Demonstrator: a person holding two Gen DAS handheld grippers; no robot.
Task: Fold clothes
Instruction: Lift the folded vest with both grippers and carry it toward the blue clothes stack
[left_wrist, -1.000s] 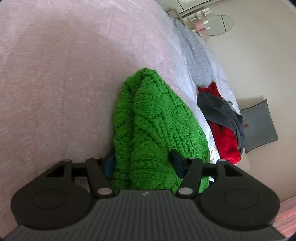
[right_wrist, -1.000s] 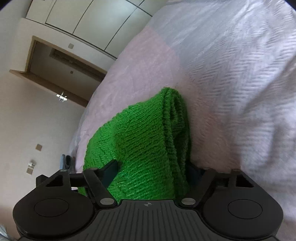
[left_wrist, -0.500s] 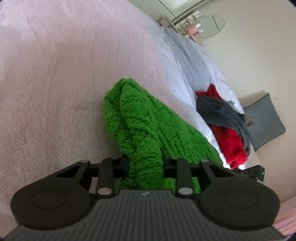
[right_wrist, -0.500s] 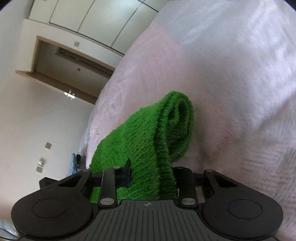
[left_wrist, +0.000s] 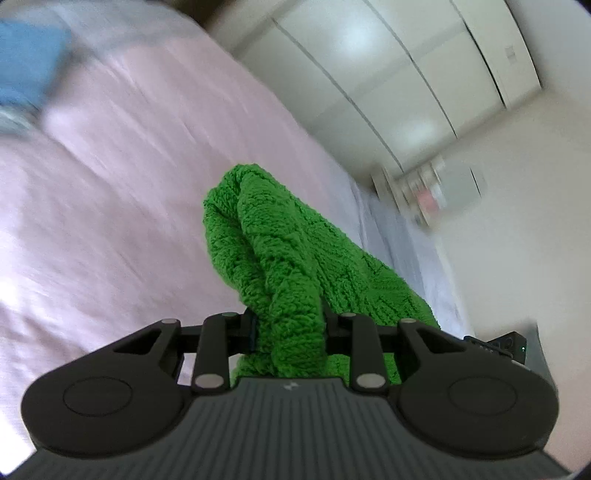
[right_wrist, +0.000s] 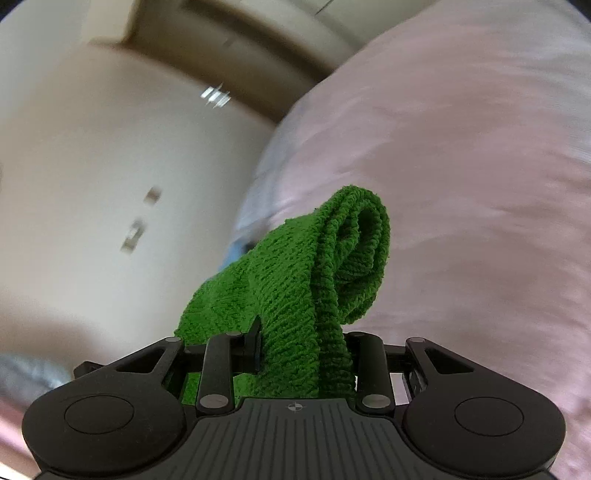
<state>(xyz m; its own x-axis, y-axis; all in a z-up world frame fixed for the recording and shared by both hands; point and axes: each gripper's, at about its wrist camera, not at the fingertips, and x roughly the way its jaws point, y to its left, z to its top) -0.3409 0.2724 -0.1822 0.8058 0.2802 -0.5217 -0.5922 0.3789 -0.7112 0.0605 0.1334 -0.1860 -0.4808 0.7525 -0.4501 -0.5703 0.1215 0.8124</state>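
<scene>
Above the pink bedspread, we find both views swung since half a second ago: the left wrist camera now faces pale wardrobe doors where the red and grey garments showed before, and the right wrist camera takes in more beige wall. Both frames are blurred by motion.

We count one green sweater, a chunky knit, bunched into a thick rope-like fold. The left gripper is clamped tight on one bunch of it, jaws nearly together with only the knit between them, as they were half a second ago. The right gripper pinches another bunch of the same sweater just as narrowly; beyond its fingers the fabric curls into a rolled loop (ribbed stitching plainly visible).

We record two grippers, one garment held between them clear of the bed, and one blue cloth lying at the far bed corner, its form too smeared to identify.
</scene>
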